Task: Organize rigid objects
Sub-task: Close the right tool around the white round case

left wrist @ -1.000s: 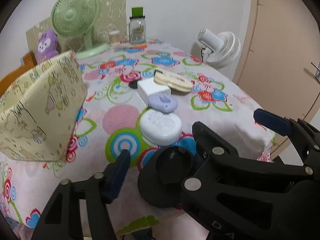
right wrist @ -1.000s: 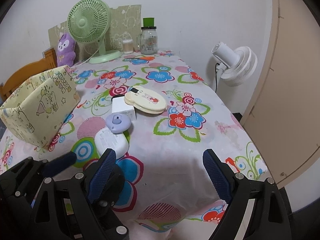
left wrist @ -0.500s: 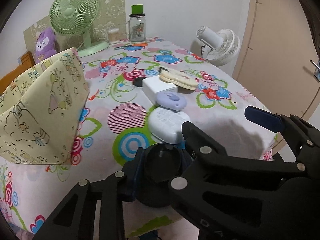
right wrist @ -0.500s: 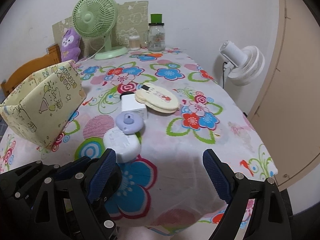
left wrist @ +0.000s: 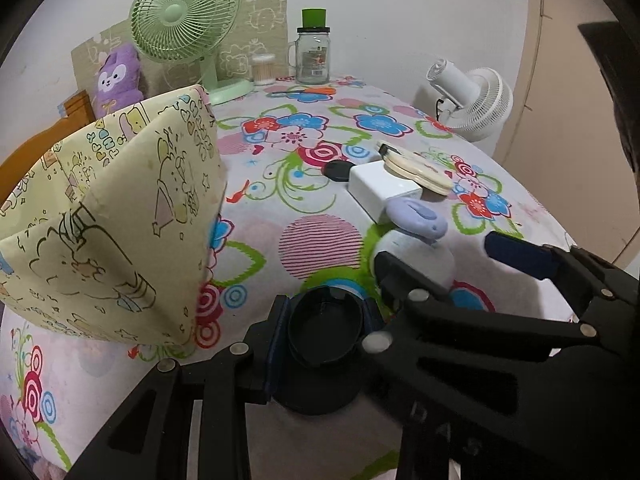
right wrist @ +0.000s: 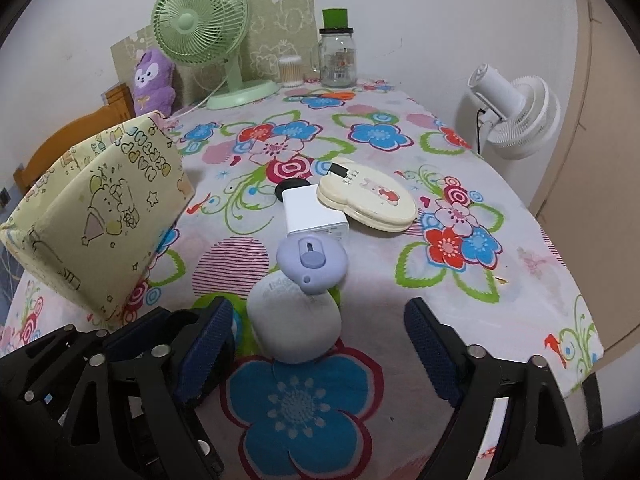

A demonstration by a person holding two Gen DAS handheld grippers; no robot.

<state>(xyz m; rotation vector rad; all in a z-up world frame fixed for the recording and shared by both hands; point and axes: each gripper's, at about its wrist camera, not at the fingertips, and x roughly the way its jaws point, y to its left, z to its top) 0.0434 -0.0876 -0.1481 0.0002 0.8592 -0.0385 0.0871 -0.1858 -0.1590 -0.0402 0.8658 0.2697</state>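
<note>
My left gripper [left wrist: 326,326] is shut on a black round holder [left wrist: 320,340] and holds it near the table's front edge. A yellow fabric box [left wrist: 120,216] stands just to its left; it also shows in the right wrist view [right wrist: 100,216]. My right gripper [right wrist: 318,348] is open and empty, its fingers either side of a white oval case [right wrist: 296,320]. Behind that lie a lilac case [right wrist: 312,260], a white box [right wrist: 314,212], a cream case [right wrist: 368,194] and a small black disc [right wrist: 292,186].
At the table's back stand a green fan [right wrist: 208,32], a purple plush toy [right wrist: 154,80], a glass jar with a green lid [right wrist: 338,56] and a cotton-swab tub [right wrist: 290,70]. A white floor fan [right wrist: 516,112] and a door are to the right. A wooden chair [right wrist: 80,132] is at the left.
My left gripper has closed on the black holder and raised it. Both grippers have moved forward over the table; the right one now straddles the white oval case.
</note>
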